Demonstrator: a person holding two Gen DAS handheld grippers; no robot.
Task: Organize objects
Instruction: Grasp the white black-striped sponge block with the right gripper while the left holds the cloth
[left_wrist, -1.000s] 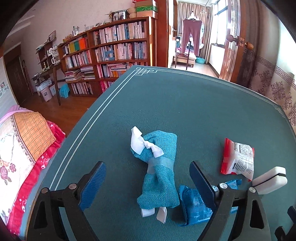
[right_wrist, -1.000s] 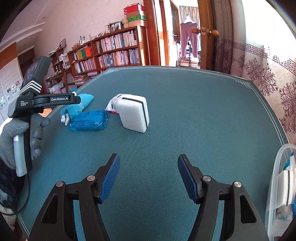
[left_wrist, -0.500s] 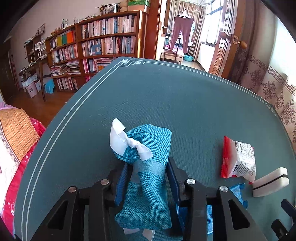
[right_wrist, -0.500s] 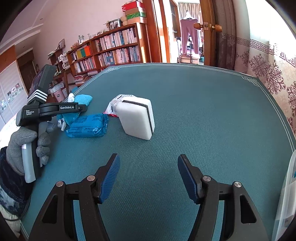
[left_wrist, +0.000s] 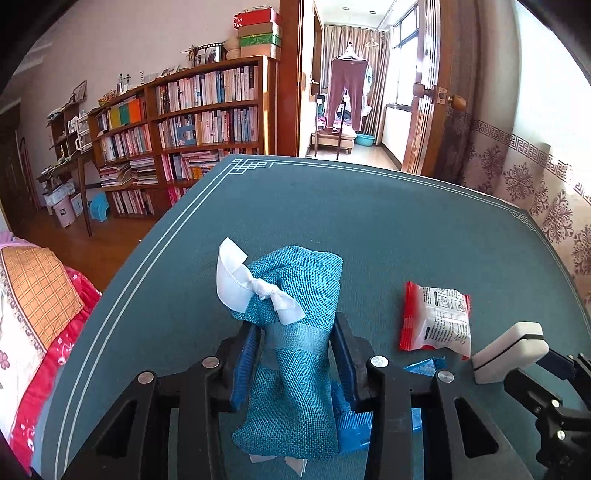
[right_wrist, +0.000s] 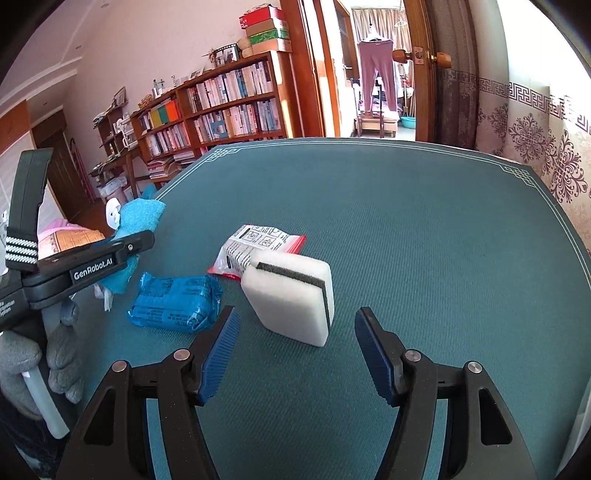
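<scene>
With the teal woven pouch (left_wrist: 295, 350) pinched at its waist, my left gripper (left_wrist: 295, 354) is clamped on it, both blue pads pressed into the fabric just below the white ribbon bow (left_wrist: 255, 288). The pouch's top sticks out forward past the fingertips and its bottom hangs back toward the camera; in the right wrist view it looks raised off the green table (right_wrist: 424, 221), though I can't tell for sure.

The blue packet (right_wrist: 175, 304) lies flat on the table just beside the pouch, partly hidden under my left fingers. The red-and-white snack packet (left_wrist: 436, 317) sits right of that, and the white sponge with a dark stripe (right_wrist: 291, 295) touches or overlaps its near edge.

My right gripper (right_wrist: 297, 350) is spread wide, holding nothing. The sponge sits just ahead of its fingertips, roughly centred in the gap and touching neither pad (right_wrist: 221, 350).

Containers: a pale translucent edge shows at the far right of the right wrist view; I can't tell what it is or what it holds.
</scene>
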